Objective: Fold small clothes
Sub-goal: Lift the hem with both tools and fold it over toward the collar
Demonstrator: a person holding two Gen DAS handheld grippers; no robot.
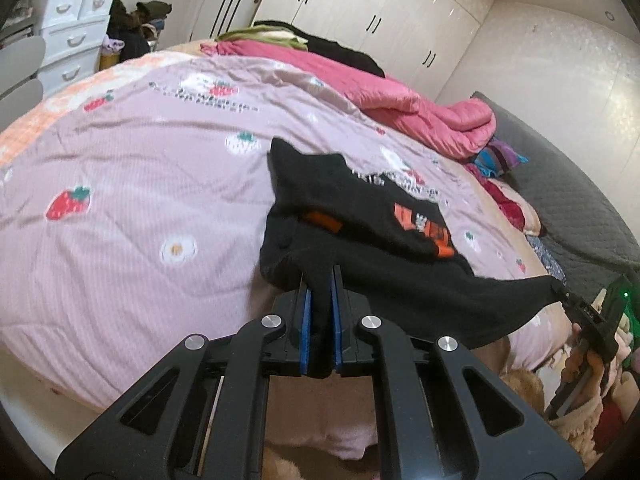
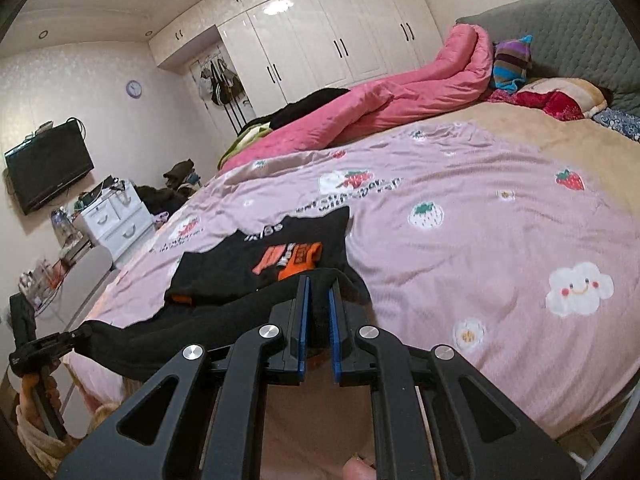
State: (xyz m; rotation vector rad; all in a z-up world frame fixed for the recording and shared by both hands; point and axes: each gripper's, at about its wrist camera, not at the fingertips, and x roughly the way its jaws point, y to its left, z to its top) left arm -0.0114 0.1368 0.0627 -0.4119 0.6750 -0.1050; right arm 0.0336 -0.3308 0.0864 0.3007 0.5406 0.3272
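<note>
My left tongs (image 1: pixel 320 280) are closed on a bunched fold of the black shirt (image 1: pixel 360 232), the cloth squeezed between the blue pads (image 1: pixel 306 320). My right tongs (image 2: pixel 318 292) pinch another part of the same near edge, their blue pads (image 2: pixel 305 320) nearly together with dark fabric between them. The edge stretches taut between the two, lifted off the bed (image 1: pixel 140 200), while the rest of the shirt lies on the pink strawberry quilt (image 2: pixel 460 240) with its orange print (image 2: pixel 292 258) facing up.

Each camera catches the other tongs at the rim of its picture. The left view shows my right tongs (image 1: pixel 560 292) at the far right, gripping a pulled-out corner of the shirt, with a green light (image 1: pixel 624 294) behind them. The right view shows my left tongs (image 2: pixel 80 334) at the far left, holding the other end.

Only the left view shows the orange tag (image 1: pixel 324 220) near the collar and the shirt's upper corner standing up in a point. It also shows a white drawer unit (image 1: pixel 74 36) and stuffed toys (image 1: pixel 580 408) low at the right.

Only the right view shows the wall television (image 2: pixel 48 168), the round clock (image 2: pixel 134 89), the grey headboard (image 2: pixel 560 28), a striped cloth (image 2: pixel 512 60) and the cloud face (image 2: pixel 580 288) printed on the quilt. Both views show the rolled pink duvet (image 2: pixel 400 96) and the white wardrobe (image 1: pixel 380 20) beyond it.
</note>
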